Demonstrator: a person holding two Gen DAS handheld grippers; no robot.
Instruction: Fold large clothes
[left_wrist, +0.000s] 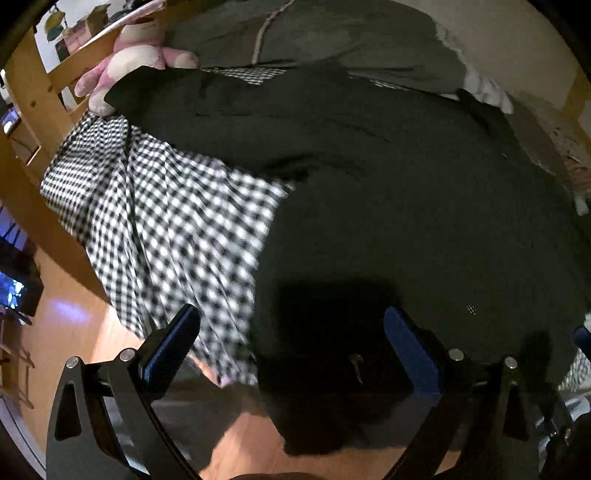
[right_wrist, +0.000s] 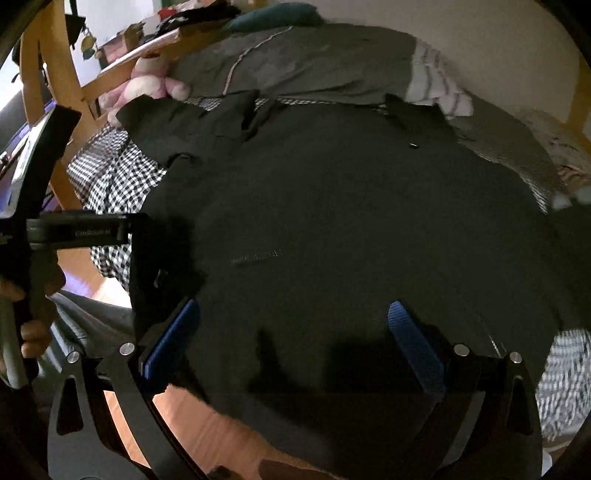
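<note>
We saw the large dark green fabric garment (right_wrist: 351, 206) spread flat over the black-and-white checked bedsheet (left_wrist: 166, 229), its hem hanging off the bed's near edge. Our left gripper (left_wrist: 291, 339) and right gripper (right_wrist: 295, 332) both hovered above that hem, jaws wide, gripping nothing.

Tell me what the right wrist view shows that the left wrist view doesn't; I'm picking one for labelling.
Only the right wrist view: the person's hand holding the left claw's handle, and the teal cushion. Only the left: the glowing blue screen on the floor. Both: the large black garment, the black-and-white checked bedsheet and the pink plush toy.
</note>
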